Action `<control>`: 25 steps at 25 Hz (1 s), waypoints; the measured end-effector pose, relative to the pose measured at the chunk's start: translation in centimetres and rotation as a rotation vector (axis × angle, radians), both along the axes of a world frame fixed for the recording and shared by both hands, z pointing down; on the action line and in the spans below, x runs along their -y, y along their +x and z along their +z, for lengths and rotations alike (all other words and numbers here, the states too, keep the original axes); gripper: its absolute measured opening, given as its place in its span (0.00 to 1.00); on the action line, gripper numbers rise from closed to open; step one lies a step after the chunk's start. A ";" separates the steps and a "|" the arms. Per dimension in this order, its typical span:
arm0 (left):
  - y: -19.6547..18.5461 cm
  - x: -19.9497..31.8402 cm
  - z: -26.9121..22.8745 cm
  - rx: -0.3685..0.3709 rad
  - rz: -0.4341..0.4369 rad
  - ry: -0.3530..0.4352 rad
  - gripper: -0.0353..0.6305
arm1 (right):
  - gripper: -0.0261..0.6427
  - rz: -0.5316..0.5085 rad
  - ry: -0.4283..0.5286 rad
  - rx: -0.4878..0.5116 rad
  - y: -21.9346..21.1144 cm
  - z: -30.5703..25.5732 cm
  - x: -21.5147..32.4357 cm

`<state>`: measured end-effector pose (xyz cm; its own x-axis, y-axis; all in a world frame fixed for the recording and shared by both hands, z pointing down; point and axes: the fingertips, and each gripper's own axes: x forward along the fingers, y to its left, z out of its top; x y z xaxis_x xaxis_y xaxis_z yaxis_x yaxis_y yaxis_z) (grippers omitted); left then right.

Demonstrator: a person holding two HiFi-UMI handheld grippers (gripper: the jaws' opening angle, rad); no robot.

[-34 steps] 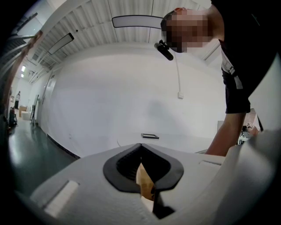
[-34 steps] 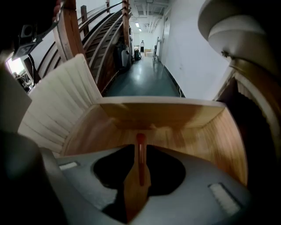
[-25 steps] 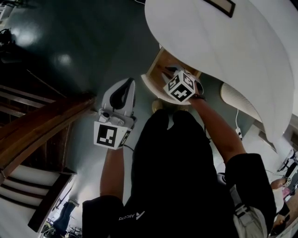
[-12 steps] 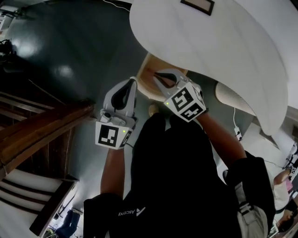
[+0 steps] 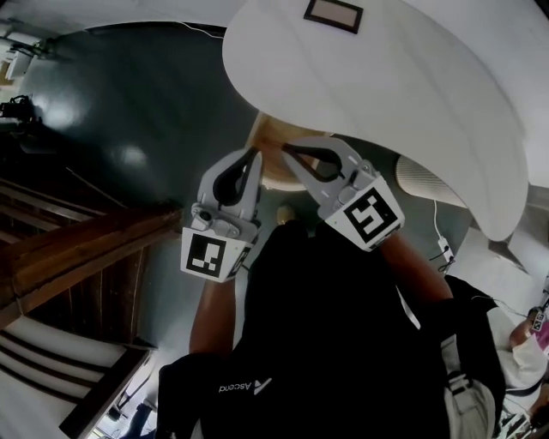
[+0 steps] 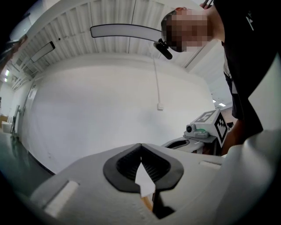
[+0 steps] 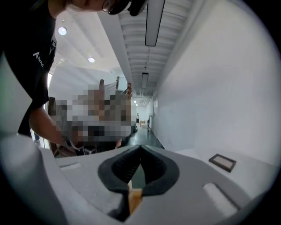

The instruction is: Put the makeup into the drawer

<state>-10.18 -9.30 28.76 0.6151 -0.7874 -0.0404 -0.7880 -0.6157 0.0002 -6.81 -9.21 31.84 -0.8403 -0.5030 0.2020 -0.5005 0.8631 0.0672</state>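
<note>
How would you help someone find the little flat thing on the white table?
Find the big curved white tabletop. Toward its far side lies a small flat rectangle with a dark frame and pale middle. Nothing else dark shows on that white top.

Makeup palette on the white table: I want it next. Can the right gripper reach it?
Probably yes: the makeup palette lies alone on the table, unobstructed, but the right gripper must open its just-closed, empty fingers.

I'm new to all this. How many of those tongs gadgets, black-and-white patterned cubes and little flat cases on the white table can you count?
Tongs: 2, the left tongs and the right tongs
Patterned cubes: 2, one on the left, one on the right
Flat case on the white table: 1
Total: 5
</note>
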 end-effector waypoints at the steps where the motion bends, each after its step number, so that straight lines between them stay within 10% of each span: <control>1: 0.6 -0.2 -0.4 0.001 0.011 0.012 0.07 | 0.04 0.005 0.014 0.044 0.6 -1.0 -0.3; 8: 5.1 -1.8 -2.6 -0.001 0.075 0.058 0.07 | 0.04 0.041 0.040 0.258 5.6 -5.1 -2.3; 25: 7.1 -3.0 -3.6 0.015 0.100 0.068 0.07 | 0.04 0.070 0.082 0.264 8.2 -5.6 -3.4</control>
<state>-3.06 -6.32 25.14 0.6917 -0.7176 -0.0821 -0.7220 -0.6896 -0.0560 1.42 -5.82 26.21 -0.8213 -0.5670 -0.0628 -0.5678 0.8231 -0.0051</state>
